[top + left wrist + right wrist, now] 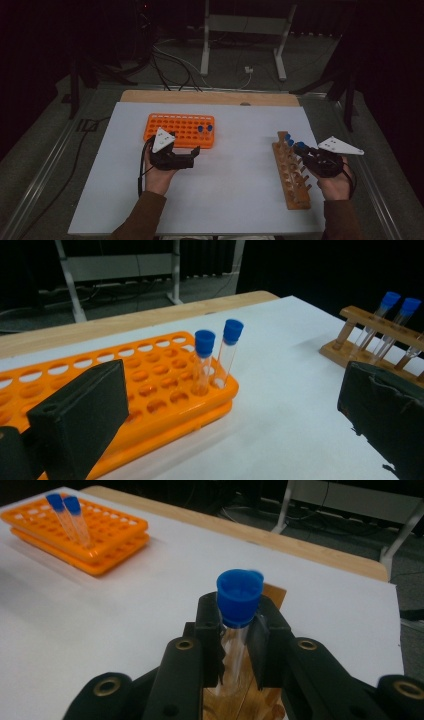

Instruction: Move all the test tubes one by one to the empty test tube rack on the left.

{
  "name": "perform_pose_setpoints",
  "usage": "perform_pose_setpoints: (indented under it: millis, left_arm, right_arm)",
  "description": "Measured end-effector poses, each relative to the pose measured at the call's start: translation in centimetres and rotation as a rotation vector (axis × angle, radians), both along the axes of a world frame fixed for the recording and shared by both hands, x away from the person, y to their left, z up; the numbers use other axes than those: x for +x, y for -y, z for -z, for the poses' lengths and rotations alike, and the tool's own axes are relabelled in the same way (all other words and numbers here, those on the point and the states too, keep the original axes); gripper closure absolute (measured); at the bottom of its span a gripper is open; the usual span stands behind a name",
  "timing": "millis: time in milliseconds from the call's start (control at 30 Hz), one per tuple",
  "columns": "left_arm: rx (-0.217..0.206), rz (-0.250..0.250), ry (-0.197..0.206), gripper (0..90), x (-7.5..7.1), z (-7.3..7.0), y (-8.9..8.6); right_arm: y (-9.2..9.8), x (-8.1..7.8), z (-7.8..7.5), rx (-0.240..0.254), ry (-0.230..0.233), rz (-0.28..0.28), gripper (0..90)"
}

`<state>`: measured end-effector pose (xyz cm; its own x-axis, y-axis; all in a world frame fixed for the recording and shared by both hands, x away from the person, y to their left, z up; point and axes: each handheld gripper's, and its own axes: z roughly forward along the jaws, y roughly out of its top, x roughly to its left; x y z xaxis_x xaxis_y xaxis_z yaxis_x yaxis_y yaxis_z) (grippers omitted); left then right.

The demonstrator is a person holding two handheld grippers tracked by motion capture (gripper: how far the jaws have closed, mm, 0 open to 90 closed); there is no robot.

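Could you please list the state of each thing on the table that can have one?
Right gripper: shut on capped tube.
Left gripper: open, holding nothing.
Orange rack: two capped tubes standing upright.
Wooden rack: mostly unfilled, capped tubes at far end.

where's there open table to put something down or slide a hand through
Free: the white top between the orange rack and the wooden rack, and the near edge. Crowded: around the wooden rack, where the right tongs grip a tube, and where the left tongs meet the orange rack.
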<state>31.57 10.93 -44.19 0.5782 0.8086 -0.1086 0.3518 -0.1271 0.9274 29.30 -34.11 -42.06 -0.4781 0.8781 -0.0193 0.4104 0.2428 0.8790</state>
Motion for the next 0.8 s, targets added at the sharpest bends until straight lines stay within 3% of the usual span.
perform_pose_setpoints:
  millis: [467, 800]
  left_arm:
    - [0.012, 0.033, 0.022, 0.8, 0.4, -0.7, 2.1]
    - [0.019, 0.079, 0.041, 0.8, 0.4, -1.2, 4.4]
  right_arm:
    - [0.0, -0.2, -2.2, 0.023, 0.019, -0.003, 77.3]
    - [-2.4, 0.2, -3.0, 0.037, 0.028, -0.067, 77.3]
